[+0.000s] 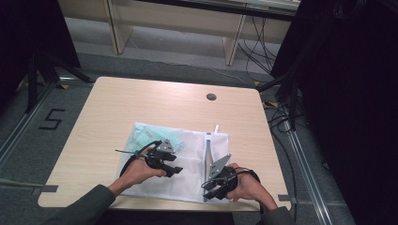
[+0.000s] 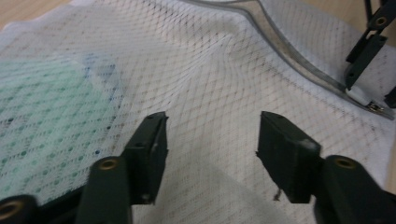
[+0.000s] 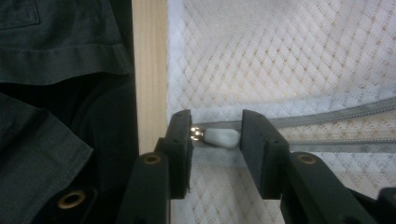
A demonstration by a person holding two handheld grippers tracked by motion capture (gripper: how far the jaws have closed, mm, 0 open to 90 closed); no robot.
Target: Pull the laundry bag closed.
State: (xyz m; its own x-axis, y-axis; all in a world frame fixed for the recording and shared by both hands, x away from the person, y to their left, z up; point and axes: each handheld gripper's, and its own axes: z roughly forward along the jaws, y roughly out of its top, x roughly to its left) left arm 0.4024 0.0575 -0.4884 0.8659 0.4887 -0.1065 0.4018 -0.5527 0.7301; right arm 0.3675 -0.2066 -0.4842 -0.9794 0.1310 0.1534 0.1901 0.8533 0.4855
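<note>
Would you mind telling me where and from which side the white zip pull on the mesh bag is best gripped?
Grip the zip pull by its flat white tab, coming from above with one jaw at each end. It lies flat on the mesh bag, in line with the grey zip, near the table's edge. The right hand-held gripper already straddles it this way; whether its pads press is unclear.

From above your side you look forward and down on the whole table (image 1: pixel 117 101), while each gripper view rides low and close over the white mesh bag (image 1: pixel 187 183) (image 2: pixel 210 70) (image 3: pixel 280 56), which all three views share.
</note>
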